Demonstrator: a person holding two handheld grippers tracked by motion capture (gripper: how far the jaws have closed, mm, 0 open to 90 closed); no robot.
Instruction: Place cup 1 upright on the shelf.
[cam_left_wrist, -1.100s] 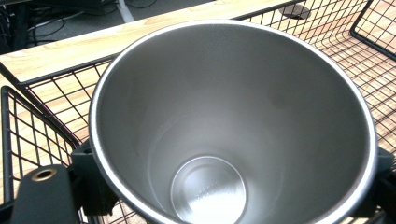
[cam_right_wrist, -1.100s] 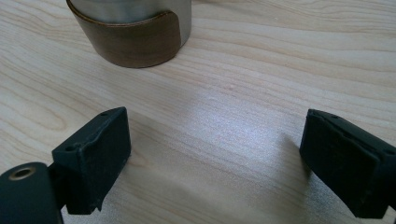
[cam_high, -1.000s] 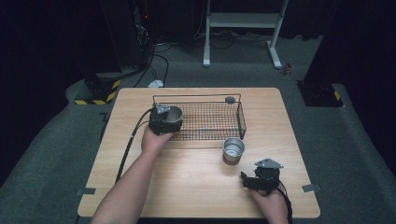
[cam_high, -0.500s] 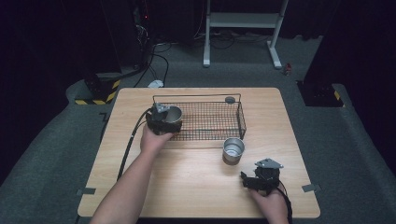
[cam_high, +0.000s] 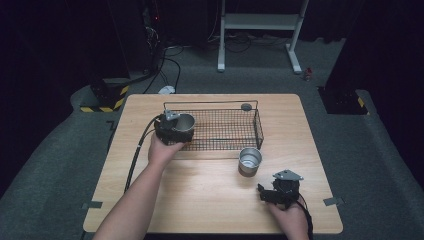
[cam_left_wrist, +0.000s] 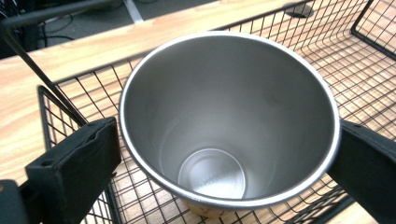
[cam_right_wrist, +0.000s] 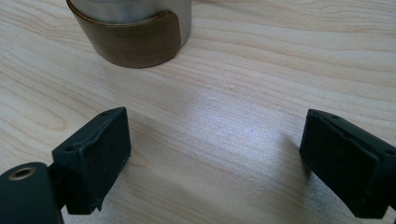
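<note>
Between the earlier pictures and now our left gripper has just opened its jaws wide around the steel cup, which stands in the left end of the wire basket, released. Our right gripper waits wide and empty near the second cup.

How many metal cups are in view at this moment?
2. One metal cup stands in the wire basket at its left end, between the left gripper's fingers. The second cup stands on the table in front of the basket.
</note>
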